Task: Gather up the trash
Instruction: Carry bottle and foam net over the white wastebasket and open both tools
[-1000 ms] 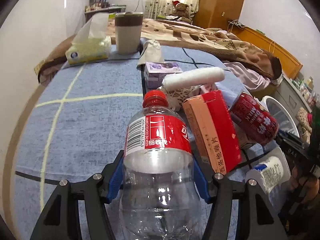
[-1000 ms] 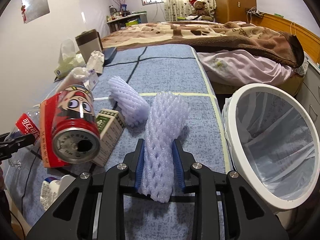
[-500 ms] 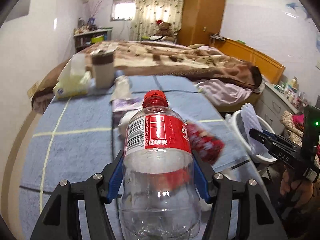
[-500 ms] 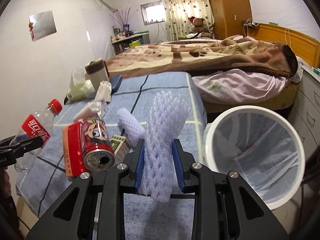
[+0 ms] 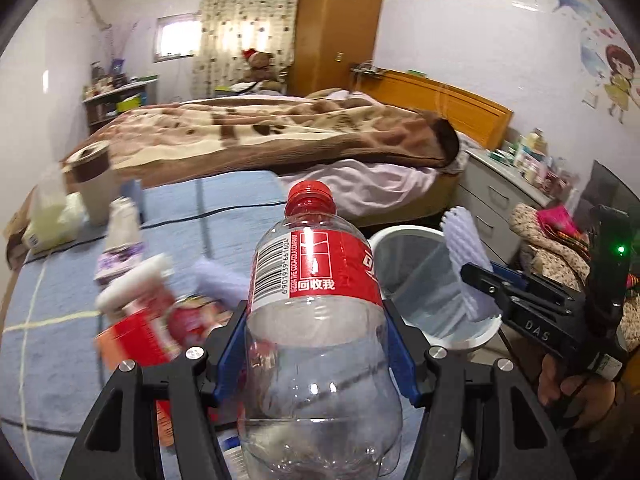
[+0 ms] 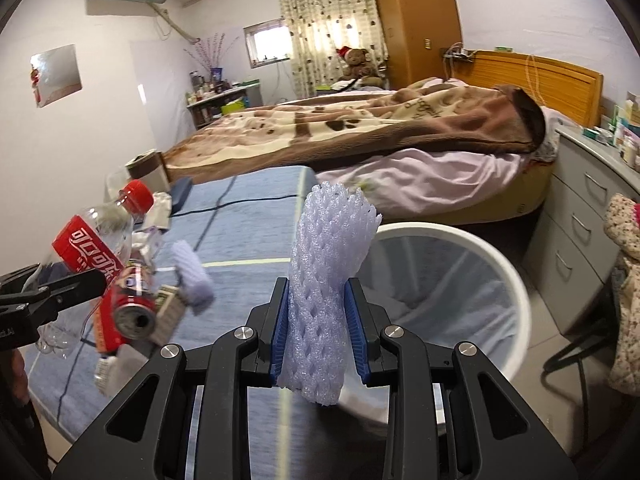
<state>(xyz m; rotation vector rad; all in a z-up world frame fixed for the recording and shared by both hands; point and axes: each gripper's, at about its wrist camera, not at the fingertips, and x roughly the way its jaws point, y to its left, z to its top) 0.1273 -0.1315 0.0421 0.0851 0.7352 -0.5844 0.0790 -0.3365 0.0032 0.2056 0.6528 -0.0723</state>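
The left gripper [image 5: 318, 354] clamps an empty plastic bottle [image 5: 316, 320] upright above the blue table [image 5: 60, 320]. The right gripper [image 6: 318, 334] squeezes a foam net sleeve [image 6: 326, 280] over the white bin [image 6: 452, 300], which stands just beside the table's edge.

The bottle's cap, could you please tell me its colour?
Red; the cap shows best in the left wrist view.

Bottle [image 5: 316, 320] base is cut off by the frame edge. Items left of the bottle, including red box [image 5: 136, 336], are motion-blurred.
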